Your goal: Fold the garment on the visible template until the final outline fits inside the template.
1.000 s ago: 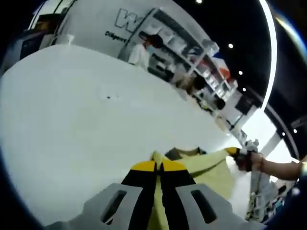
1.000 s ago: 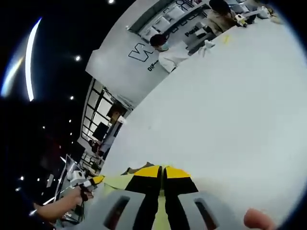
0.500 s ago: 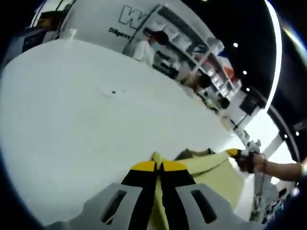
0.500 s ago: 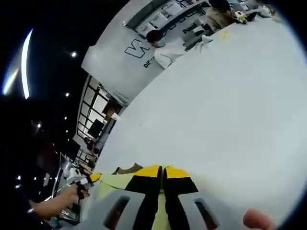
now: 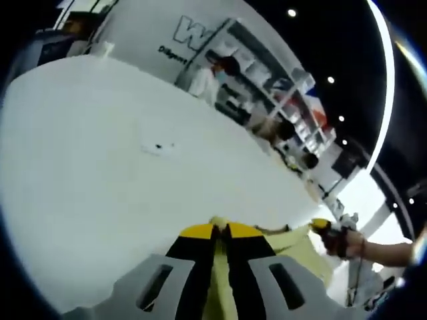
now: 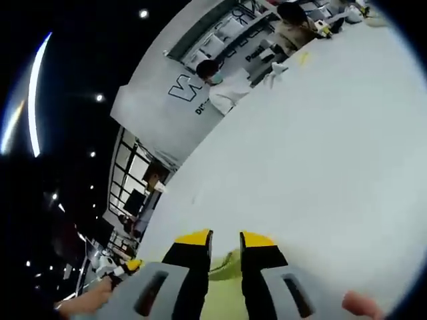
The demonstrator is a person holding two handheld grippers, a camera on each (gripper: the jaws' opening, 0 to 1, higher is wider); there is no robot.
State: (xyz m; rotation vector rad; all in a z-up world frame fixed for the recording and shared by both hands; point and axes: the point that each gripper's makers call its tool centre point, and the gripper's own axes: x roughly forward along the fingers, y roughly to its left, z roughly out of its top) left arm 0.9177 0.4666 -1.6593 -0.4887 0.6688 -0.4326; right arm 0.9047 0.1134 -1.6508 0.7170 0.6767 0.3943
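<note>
The left gripper [image 5: 221, 231] has its yellow-tipped jaws pressed together on the pale yellow cloth garment [image 5: 303, 250], which lies on the wide white table [image 5: 100, 193]. The right gripper [image 6: 224, 239] has its jaws spread apart, with the garment's edge between them.

We see pale yellow garment [image 5: 303, 250], white table [image 5: 100, 193], black jaws tipped yellow on grey left gripper [image 5: 220, 232].

the garment [image 5: 300, 250] lies on the table [image 5: 100, 193] between the left gripper [image 5: 221, 231] and the right gripper [image 5: 320, 225].
</note>
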